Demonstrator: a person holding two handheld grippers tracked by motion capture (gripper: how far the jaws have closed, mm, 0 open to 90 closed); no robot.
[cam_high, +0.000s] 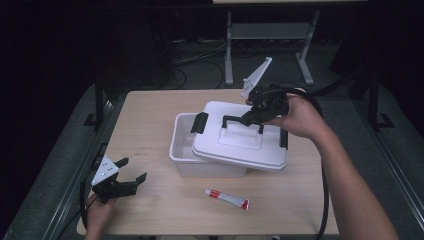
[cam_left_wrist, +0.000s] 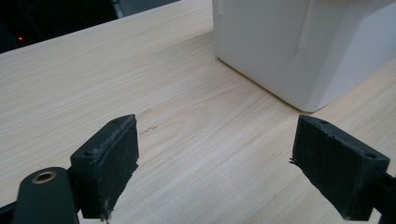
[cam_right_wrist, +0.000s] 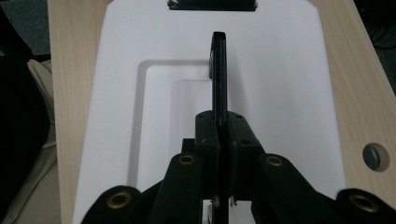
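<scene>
Surface: a pale wood-grain table (cam_high: 150, 130) with rounded corners, matte, bearing faint marks near its left side and a round grey fitting (cam_right_wrist: 375, 157) set into the top beside the box. Room: dark, with a grey floor; a light grey metal frame (cam_high: 270, 35) stands beyond the far edge, black cables (cam_high: 200, 60) trailing on the floor around it. On the table, centre: a white plastic box (cam_high: 187, 150), open at its left end, with its white lid (cam_high: 245, 137) lying askew over it, shifted to the right and overhanging the near rim. Lid fittings: black latches at the ends and a black handle (cam_right_wrist: 219, 65) standing upright over a recessed panel. Right gripper (cam_high: 252, 116): jaws clamped tight on that handle. Left gripper (cam_high: 129, 174): near the table's front-left corner, just above the wood, jaws spread wide with nothing between them, well apart from the box. Near front edge: a small white tube with red markings (cam_high: 226, 198), lying flat, apart from both grippers.
</scene>
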